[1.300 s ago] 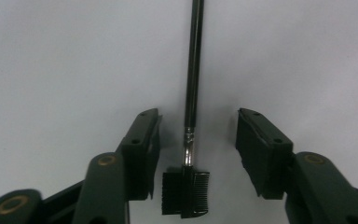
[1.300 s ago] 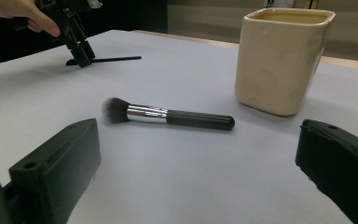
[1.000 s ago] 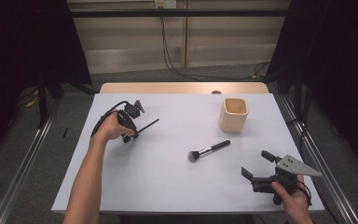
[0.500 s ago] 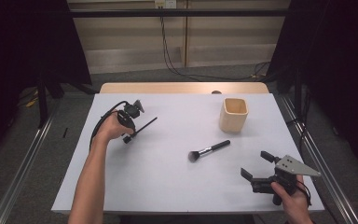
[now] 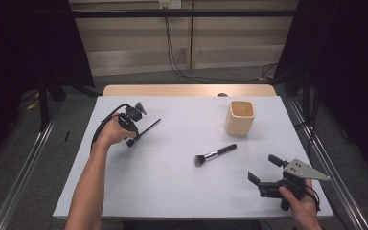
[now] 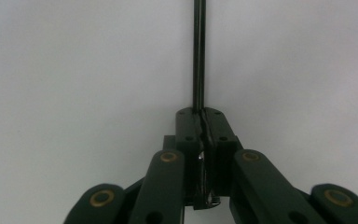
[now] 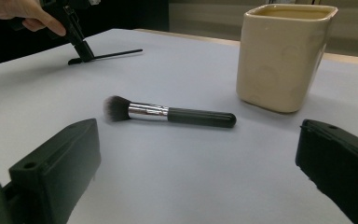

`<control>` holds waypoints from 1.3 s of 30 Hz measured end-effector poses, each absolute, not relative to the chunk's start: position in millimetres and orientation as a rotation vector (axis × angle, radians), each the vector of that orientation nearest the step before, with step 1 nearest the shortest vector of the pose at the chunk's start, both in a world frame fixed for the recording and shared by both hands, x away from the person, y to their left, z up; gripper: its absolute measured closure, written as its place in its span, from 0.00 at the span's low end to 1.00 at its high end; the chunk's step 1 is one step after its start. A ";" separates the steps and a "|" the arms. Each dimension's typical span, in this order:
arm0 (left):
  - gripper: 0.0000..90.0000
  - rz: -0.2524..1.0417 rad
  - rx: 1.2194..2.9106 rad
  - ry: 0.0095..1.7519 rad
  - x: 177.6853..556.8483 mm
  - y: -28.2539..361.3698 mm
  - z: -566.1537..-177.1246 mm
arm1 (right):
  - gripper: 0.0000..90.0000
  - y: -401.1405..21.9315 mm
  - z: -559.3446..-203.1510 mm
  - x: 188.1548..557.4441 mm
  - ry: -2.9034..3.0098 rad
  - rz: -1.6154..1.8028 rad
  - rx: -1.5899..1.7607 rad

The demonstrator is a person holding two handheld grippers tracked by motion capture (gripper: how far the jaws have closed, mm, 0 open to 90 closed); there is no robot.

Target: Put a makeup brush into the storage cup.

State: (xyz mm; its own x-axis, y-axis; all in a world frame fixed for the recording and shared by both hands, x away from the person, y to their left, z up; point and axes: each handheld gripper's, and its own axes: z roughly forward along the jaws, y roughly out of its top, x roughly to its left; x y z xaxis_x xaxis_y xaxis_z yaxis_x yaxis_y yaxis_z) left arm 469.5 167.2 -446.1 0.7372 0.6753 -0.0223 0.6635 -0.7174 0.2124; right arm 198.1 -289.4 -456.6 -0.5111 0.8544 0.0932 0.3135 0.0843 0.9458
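My left gripper (image 5: 131,141) is at the table's left, pointing down, its jaws shut on one end of a thin black stick (image 5: 147,126). In the left gripper view the stick (image 6: 198,51) runs straight out from the closed jaw tips (image 6: 203,116) over the white table. My right gripper (image 5: 263,169) stands open near the front right edge, nothing between its jaws (image 7: 196,154). Ahead of it lies a makeup brush (image 7: 168,113) with a black handle, silver collar and dark bristles, at mid-table (image 5: 214,154). The far left gripper (image 7: 80,49) shows with its stick (image 7: 114,54).
A cream square-sided cup (image 5: 240,117) stands upright at the back right, just behind the brush handle (image 7: 282,56). The white table (image 5: 172,191) ends in a wooden strip at the back. Cables trail on the floor beyond.
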 end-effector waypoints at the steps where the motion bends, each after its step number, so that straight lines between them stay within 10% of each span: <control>1: 0.95 0.094 2.719 1.072 469.4 167.2 -445.9 | 0.00 -289.4 -456.6 198.1 1.873 1.434 1.148; 39: 0.95 0.217 2.034 1.023 435.5 223.9 -419.6 | 0.00 -290.4 -456.1 198.4 1.848 1.444 1.160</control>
